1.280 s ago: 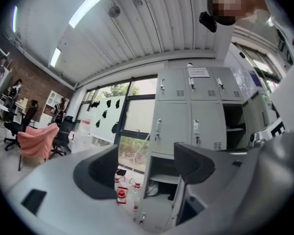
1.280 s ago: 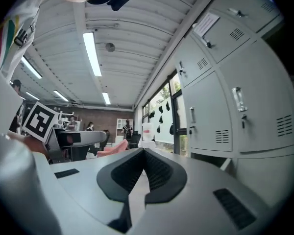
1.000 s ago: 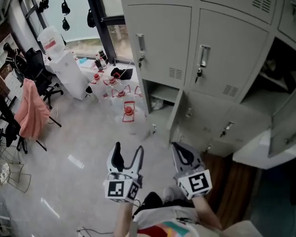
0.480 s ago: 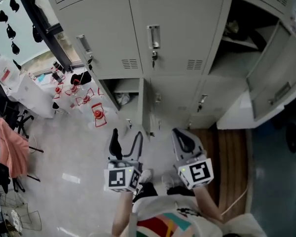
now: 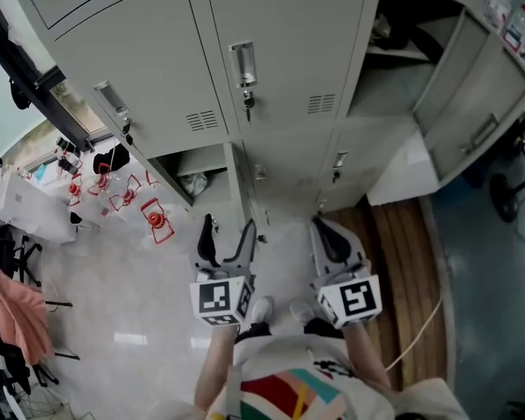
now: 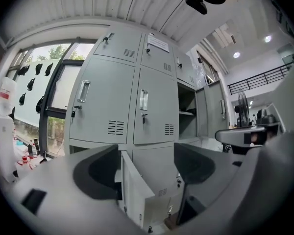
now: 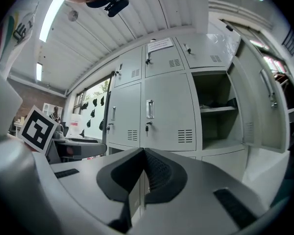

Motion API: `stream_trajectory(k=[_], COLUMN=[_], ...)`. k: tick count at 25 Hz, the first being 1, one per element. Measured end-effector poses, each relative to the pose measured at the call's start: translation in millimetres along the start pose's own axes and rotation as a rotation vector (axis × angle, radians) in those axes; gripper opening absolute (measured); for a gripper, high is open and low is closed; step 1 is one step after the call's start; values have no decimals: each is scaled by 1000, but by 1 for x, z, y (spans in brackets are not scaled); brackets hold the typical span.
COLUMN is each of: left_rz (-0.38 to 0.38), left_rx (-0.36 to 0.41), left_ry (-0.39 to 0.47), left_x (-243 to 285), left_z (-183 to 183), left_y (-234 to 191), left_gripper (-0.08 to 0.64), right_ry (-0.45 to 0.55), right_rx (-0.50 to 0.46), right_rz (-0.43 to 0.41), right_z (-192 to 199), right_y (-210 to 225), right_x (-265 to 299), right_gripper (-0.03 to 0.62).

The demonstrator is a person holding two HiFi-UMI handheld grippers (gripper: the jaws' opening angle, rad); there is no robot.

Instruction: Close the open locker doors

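Observation:
Grey lockers (image 5: 280,51) fill the top of the head view. A low locker door (image 5: 242,195) stands open, edge-on toward me, with its compartment (image 5: 191,171) to its left. The upper right locker (image 5: 394,59) is open too, its door (image 5: 472,103) swung out to the right. My left gripper (image 5: 228,228) is open and empty, a short way in front of the low door. That door (image 6: 137,192) shows between the jaws of my left gripper (image 6: 147,168). My right gripper (image 5: 324,230) is shut on nothing. Past my right gripper (image 7: 144,155) I see the open upper locker (image 7: 215,121) and its door (image 7: 257,102).
Red and white objects (image 5: 153,221) lie on the floor left of the lockers. A white surface (image 5: 407,169) sits under the swung-out door, beside a wooden floor strip (image 5: 402,261). A pink cloth (image 5: 9,309) hangs at far left. The person's shoes (image 5: 262,309) are below the grippers.
The view has swung and I have come nearer: the lockers moved left and toward the centre. Both grippers hold the same pose in front of me, left open, right shut.

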State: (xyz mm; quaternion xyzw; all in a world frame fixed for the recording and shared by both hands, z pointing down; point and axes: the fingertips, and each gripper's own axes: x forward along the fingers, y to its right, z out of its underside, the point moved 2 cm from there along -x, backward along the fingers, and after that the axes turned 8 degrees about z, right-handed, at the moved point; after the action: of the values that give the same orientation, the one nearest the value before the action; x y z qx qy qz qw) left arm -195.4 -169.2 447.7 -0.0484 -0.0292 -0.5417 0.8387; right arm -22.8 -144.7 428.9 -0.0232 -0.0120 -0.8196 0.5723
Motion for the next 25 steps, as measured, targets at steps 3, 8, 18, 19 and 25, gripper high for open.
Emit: stream_trajectory(k=[3,8,18,19,25], left_rz=[16,38,46,42,35], left_rx=[-1,-47,-37,-33,-28], left_ry=[-42,-99,-196,-203,-215], left_x=[6,13,15,16,14], left_z=[10,37,87,90,95], left_y=[-9,-16,-25,-26,-29], left_gripper=[333,333,333,333,333], right_ry=[-6,-24,-80,-85,-99], right_rx=[1,-5,-20,-20,-26], right_rz=[33,75,75,72,48], right_z=[0,1,13,15,18], right_y=[-5,-10,-27,-29,-38], right_x=[2,2,0,0,2], right_gripper=[5,6,6,5,6])
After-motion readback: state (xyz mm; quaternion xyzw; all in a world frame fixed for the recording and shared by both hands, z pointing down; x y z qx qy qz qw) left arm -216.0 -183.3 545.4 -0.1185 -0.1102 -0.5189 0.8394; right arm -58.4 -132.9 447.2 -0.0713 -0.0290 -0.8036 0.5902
